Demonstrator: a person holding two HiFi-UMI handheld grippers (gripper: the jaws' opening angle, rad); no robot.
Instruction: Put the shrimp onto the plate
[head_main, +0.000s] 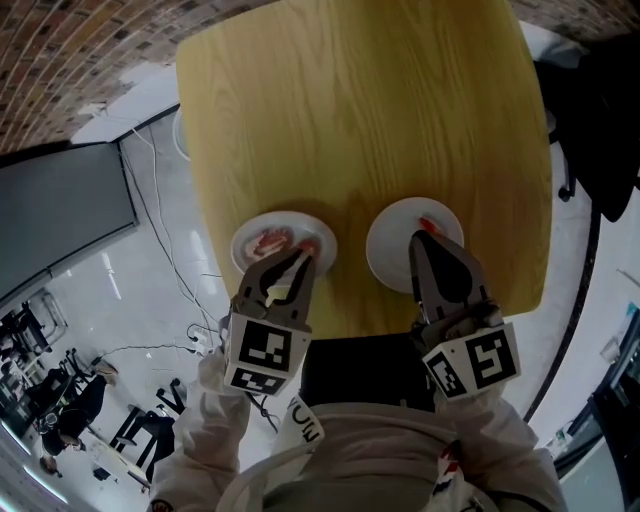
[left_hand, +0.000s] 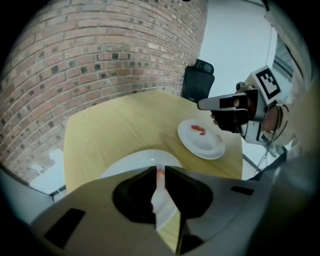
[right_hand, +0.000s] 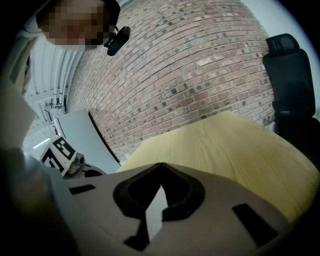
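two white plates were set side by side near the front edge of a wooden desk (head_main: 380, 120). a small heap of pink shrimp (head_main: 270, 240) was piled on the left plate (head_main: 240, 255), and a single shrimp (head_main: 432, 224) was laid on the far part of the right plate (head_main: 385, 255).

the left claw (head_main: 303, 258) was pointed steeply down over the near right part of the left plate, just beside the heap. in the left gripper view its jaws were seen only a narrow slit apart, and a pink piece of shrimp (left_hand: 160, 173) was seen through that slit against the white of the plate. nothing was seen clamped by the pads; whether the tips touched the shrimp could not be told.

the right claw (head_main: 420, 238) was held over the right plate, its tips just short of the single shrimp. in the right gripper view its jaws were seen closed tip to tip, with nothing held between them.

a brick wall (left_hand: 100, 60) and a black chair (left_hand: 197, 80) were seen beyond the desk.
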